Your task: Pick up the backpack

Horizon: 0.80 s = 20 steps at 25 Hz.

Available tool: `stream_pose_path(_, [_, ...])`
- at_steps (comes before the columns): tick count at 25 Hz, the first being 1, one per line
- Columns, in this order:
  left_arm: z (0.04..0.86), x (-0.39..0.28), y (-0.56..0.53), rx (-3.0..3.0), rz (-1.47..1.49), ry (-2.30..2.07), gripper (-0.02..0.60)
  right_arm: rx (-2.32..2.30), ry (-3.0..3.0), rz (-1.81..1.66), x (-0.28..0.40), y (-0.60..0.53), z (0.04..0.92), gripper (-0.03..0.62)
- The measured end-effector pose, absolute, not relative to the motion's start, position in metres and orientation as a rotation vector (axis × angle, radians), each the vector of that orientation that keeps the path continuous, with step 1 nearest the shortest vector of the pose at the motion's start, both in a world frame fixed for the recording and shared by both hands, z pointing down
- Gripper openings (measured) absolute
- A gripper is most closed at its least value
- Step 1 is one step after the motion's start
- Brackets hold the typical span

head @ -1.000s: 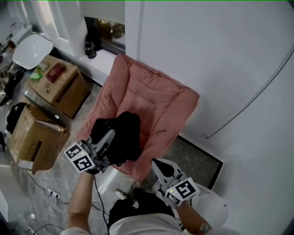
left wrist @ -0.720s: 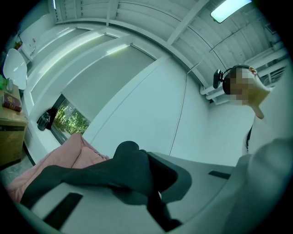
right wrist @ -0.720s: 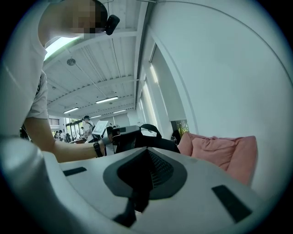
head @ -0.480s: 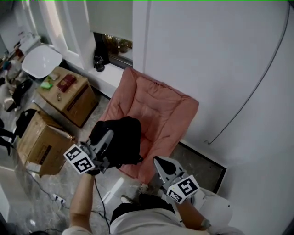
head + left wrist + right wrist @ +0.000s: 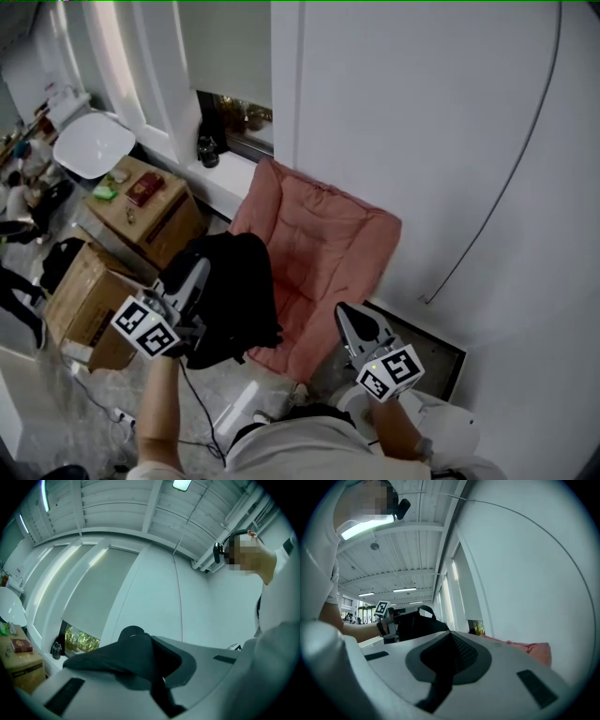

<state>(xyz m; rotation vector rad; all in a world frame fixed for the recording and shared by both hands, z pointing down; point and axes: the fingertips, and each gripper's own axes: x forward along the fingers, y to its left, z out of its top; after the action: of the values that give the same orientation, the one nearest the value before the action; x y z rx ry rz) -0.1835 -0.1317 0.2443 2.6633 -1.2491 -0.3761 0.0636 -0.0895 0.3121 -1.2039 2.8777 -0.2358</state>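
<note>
This looks like a large open workspace, an office or studio floor rather than a home, though the wide-angle views leave that unsure; long strip lights (image 5: 405,589) run far back under a ribbed white ceiling (image 5: 117,508). Plain white walls (image 5: 422,141), a tall window (image 5: 234,112) with a roller blind (image 5: 93,592) drawn most of the way down, and a pale stone-look floor (image 5: 84,412) frame this corner; cardboard boxes (image 5: 80,300), a loose cable (image 5: 122,414) and a pink padded lounge chair (image 5: 319,253) stand about it.

Left gripper (image 5: 197,274) raised backpack (image 5: 234,305) off chair (image 5: 323,239)
</note>
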Motion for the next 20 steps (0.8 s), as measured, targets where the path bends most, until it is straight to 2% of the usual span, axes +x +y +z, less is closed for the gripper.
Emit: stream_pose_path(20, [0.216,-0.26,-0.059,2.479,-0.462,-1.74,0.017,-1.362,2.775,-0.079,0.114,-0.124,0.275,0.02])
